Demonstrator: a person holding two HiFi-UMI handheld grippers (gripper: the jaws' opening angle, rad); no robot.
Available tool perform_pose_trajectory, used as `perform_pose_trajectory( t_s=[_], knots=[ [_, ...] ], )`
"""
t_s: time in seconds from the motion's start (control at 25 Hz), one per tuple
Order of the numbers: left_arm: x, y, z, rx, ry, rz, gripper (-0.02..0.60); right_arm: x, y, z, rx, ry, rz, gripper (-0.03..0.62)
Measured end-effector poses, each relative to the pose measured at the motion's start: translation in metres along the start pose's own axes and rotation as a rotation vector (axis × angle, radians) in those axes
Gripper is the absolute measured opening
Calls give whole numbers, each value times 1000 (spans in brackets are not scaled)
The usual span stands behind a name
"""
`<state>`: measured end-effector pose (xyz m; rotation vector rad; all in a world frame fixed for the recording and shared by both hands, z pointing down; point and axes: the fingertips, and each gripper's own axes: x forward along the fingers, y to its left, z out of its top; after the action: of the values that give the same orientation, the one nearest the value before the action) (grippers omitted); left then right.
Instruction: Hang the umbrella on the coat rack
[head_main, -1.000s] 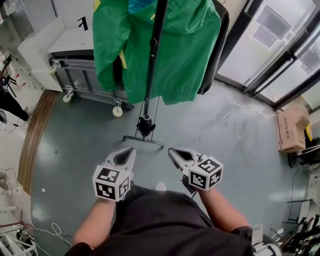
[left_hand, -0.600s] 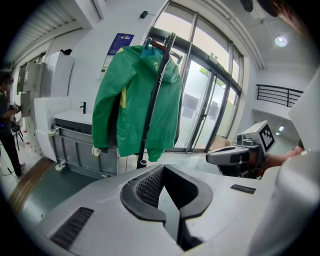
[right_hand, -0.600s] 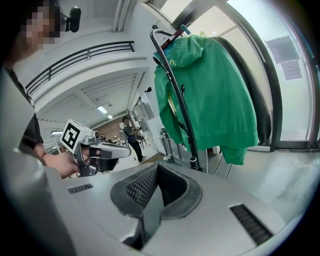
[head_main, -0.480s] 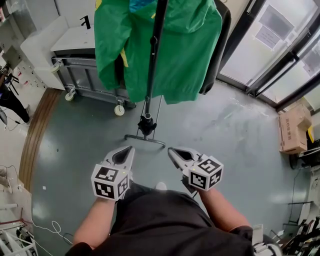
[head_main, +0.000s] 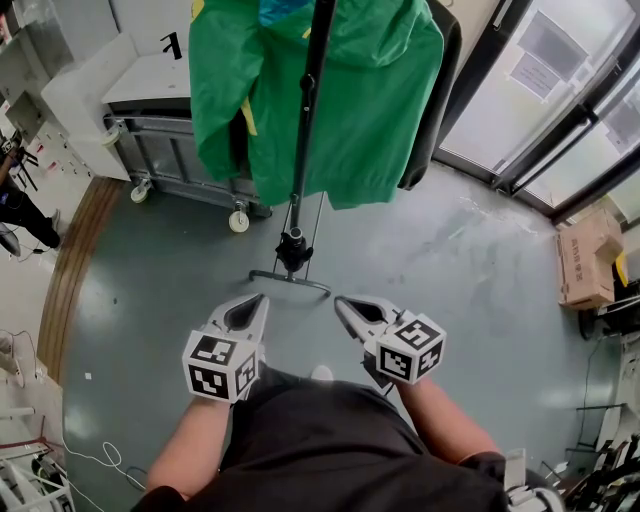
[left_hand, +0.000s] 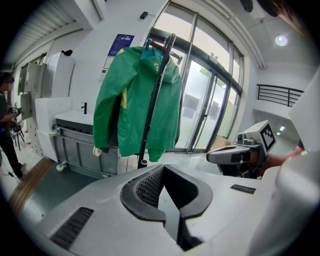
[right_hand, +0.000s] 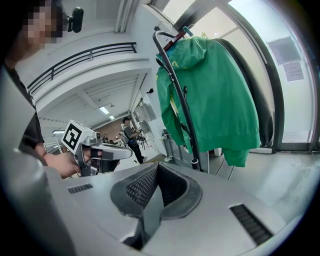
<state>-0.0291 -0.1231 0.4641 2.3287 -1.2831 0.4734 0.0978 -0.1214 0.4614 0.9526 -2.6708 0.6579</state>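
Observation:
A long black umbrella hangs upright on the coat rack, its curved handle hooked over the top in the left gripper view and the right gripper view. Its tip hangs just above the rack's base. A green jacket hangs behind it. My left gripper and right gripper are held side by side in front of my body, short of the rack's base, both pointing at it. Both are shut with nothing between the jaws. Each also shows in the other's view: the right, the left.
A grey cart on casters stands behind the rack at the left. Glass doors run along the right, with a cardboard box on the floor near them. A person stands at the far left by a wooden floor strip.

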Motion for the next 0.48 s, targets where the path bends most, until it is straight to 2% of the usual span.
perform_pose_trajectory(
  t_s=[0.48],
  knots=[
    [3,0,0,1,4,-2,15,5,-1,-2,-20,12,11,9]
  ],
)
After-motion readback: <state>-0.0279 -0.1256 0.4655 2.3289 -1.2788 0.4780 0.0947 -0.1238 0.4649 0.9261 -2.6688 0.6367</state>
